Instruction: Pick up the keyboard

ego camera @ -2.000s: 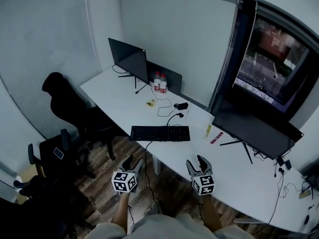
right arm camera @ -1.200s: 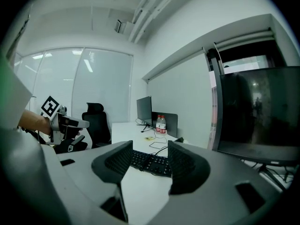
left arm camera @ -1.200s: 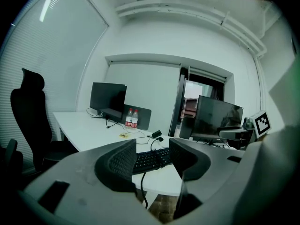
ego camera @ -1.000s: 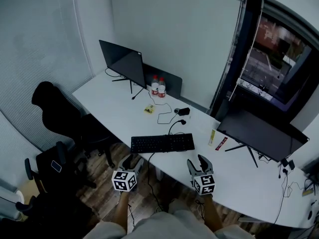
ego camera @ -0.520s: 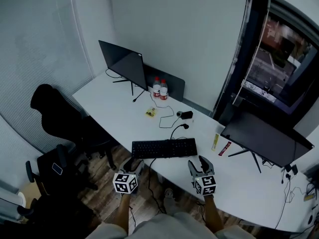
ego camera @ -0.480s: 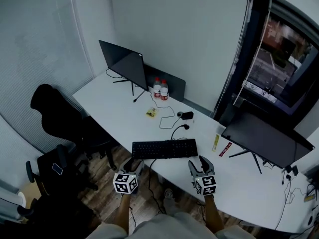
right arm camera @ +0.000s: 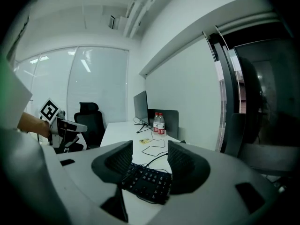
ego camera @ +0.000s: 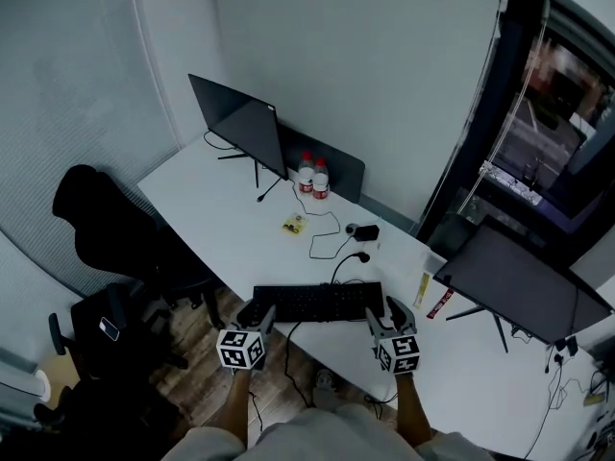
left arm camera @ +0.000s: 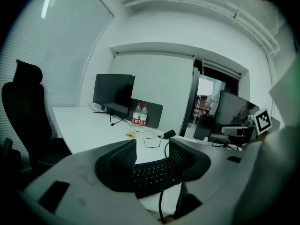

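Head view: left gripper [ego camera: 254, 314] and right gripper [ego camera: 388, 311], jaws apart, empty, flank the flat black plastic keyboard [ego camera: 317, 303], probably for a level lift.

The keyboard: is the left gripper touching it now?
Cannot tell. Head view: left gripper overlaps the keyboard, no clear gap. Left gripper view: keyboard between open jaws, contact unclear.

Office, long white surface [ego camera: 207, 205] with a dark monitor [ego camera: 238, 121] at one end, second monitor [ego camera: 524, 281] at the other, black keyboard [ego camera: 317, 302], trailing cables [ego camera: 325, 233], black swivel chair [ego camera: 101, 209] alongside, window blinds [ego camera: 58, 104].
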Demonstrator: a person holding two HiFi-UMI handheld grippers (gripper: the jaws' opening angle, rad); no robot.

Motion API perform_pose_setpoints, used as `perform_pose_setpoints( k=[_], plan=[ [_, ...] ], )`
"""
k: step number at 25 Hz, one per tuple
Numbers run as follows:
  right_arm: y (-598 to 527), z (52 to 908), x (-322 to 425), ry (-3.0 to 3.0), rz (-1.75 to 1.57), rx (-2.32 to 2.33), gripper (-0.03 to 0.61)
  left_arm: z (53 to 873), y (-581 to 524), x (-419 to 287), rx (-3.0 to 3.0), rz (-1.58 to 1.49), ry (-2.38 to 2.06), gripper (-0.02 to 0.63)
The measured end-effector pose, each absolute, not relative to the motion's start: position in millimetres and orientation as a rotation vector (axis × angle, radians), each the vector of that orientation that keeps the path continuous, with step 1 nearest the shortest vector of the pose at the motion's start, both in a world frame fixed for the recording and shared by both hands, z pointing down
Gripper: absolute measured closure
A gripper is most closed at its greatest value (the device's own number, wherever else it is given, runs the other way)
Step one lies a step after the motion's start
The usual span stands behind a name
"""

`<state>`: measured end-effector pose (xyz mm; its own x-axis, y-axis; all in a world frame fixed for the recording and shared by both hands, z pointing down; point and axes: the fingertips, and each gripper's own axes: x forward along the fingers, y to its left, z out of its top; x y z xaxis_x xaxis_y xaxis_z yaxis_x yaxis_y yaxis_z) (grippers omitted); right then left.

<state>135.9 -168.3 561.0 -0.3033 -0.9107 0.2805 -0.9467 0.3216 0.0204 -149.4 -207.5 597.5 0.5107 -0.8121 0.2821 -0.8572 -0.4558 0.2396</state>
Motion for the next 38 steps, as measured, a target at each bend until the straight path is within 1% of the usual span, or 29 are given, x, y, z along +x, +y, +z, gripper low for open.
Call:
perform_pose_setpoints(
  k=[12, 21, 38],
  plan=[
    [-219, 563, 160, -2.368, 0.255, 1.677, 0.361, 602, -251, -126, 2.365, 0.207, -1.408, 0.397],
    [-237, 585, 175, -2.372, 0.330, 1.638, 0.360, 614, -266, -112, 2.326, 0.249, -1.422, 0.397],
    [-248, 614, 175, -2.339, 0.418, 1.590, 0.359, 640, -268, -129, 2.251, 0.294, -1.440, 0.397]
  ],
)
